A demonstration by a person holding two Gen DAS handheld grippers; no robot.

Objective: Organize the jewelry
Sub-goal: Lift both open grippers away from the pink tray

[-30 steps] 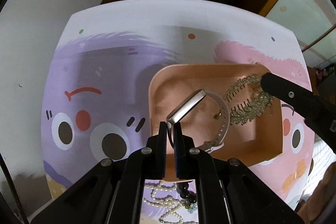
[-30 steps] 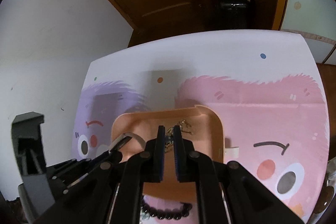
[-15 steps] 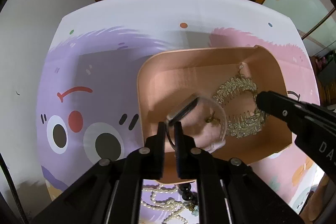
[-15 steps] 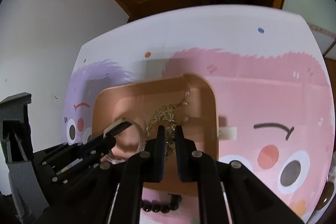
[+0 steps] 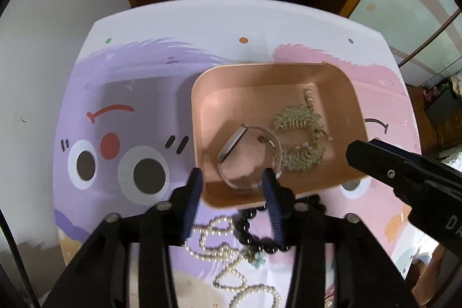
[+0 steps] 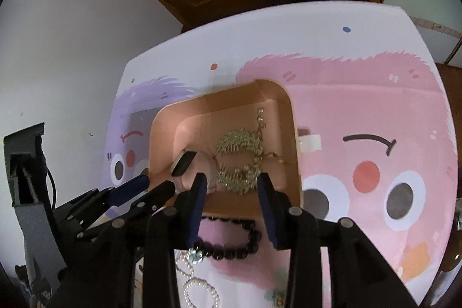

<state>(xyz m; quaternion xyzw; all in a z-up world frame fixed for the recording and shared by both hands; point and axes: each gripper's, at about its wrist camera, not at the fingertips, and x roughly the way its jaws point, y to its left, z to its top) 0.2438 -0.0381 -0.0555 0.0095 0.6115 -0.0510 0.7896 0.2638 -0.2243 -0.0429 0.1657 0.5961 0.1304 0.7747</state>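
Note:
A pink tray [image 5: 197, 106] sits mid-table. In it lie a watch [image 5: 235, 145] with a pale strap and a gold necklace [image 5: 303, 140], side by side. My left gripper [image 5: 233, 175] hovers over the tray's near edge with its jaws opening; the watch strap shows between the fingers, free of the pads. My right gripper [image 6: 232, 178] is also opening above the gold necklace [image 6: 239, 158], not touching it. A pearl necklace [image 5: 231, 250] and a black bead bracelet [image 5: 260, 235] lie on the mat in front of the tray.
The table carries a mat [image 5: 121, 94] with purple and pink cartoon faces. A small white tag [image 6: 310, 142] lies right of the tray [image 6: 290, 117]. A white wall is to the left; a wooden door and a cluttered shelf stand behind the table.
Both grippers went from shut to open and drew back toward the tray's near edge. The watch and the gold necklace left the fingers and now rest in the tray.

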